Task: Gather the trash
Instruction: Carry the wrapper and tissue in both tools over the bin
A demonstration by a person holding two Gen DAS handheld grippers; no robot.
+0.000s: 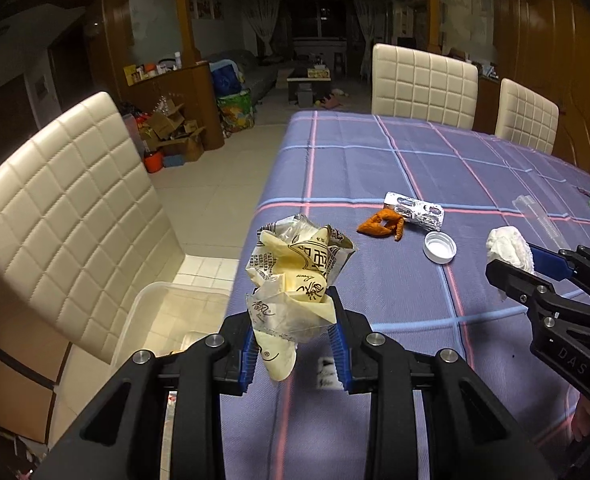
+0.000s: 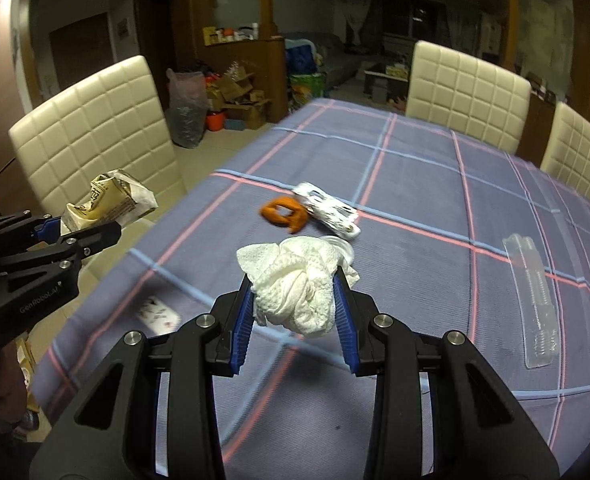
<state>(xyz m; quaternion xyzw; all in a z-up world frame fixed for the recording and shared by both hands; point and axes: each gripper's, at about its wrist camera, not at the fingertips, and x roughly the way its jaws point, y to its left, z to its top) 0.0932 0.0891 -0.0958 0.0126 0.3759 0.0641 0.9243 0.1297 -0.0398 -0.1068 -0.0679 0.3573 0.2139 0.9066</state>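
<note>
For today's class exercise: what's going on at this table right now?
A person is clearing trash with two handheld grippers. The left gripper holds a crumpled wrapper above the table's edge, near a plastic bin on the chair. The right gripper holds a wadded tissue. An orange peel, a bottle cap and a white packet remain on the tablecloth.

Left gripper (image 1: 293, 320) jaws clamp crumpled wrapper (image 1: 295, 276) above tablecloth (image 1: 375, 168).

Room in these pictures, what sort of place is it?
Most likely the dining area of a lived-in home: a table under a checked tablecloth, cream padded dining chairs around it, and a sitting room with curtains beyond.
</note>
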